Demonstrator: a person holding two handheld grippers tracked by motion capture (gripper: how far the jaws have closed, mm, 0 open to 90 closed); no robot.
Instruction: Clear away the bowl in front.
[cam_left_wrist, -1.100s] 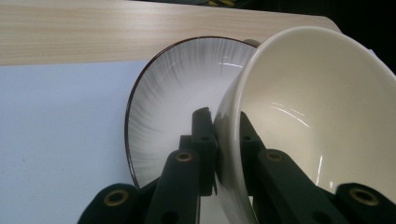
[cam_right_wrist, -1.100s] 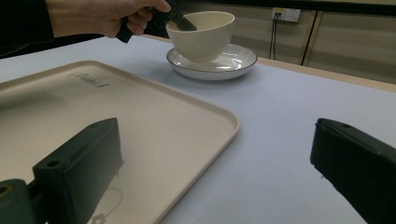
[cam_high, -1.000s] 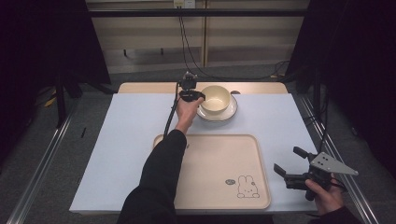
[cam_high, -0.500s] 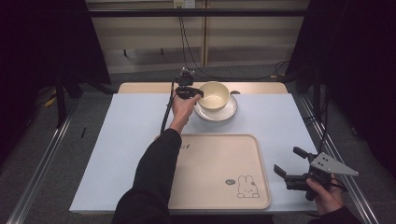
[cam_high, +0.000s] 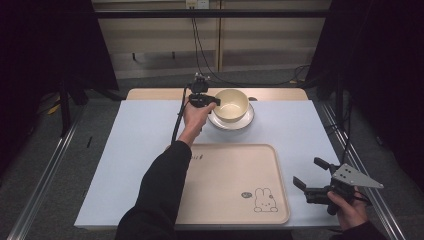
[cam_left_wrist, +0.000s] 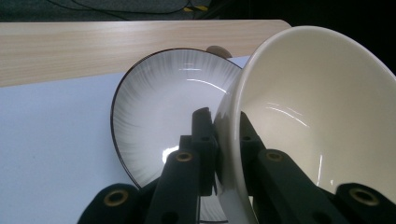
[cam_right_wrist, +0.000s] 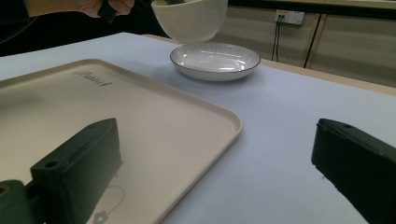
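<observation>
A cream bowl (cam_high: 231, 104) hangs just above a white plate with a dark rim (cam_high: 246, 120) at the far middle of the table. My left gripper (cam_high: 216, 101) is shut on the bowl's near-left rim. In the left gripper view the rim of the bowl (cam_left_wrist: 322, 116) runs between the two black jaws and the plate (cam_left_wrist: 163, 112) lies below it. The right gripper view shows the bowl (cam_right_wrist: 189, 18) clear of the plate (cam_right_wrist: 215, 60). My right gripper (cam_high: 309, 179) rests open at the table's near right, with nothing between its jaws.
A beige tray with a rabbit print (cam_high: 220, 170) lies at the near middle, on a pale blue mat (cam_high: 135, 145). A wooden table edge (cam_high: 150, 94) runs along the back. Cables hang behind the table.
My left gripper has lifted the bowl slightly off the plate. The right gripper has stayed where it was.
</observation>
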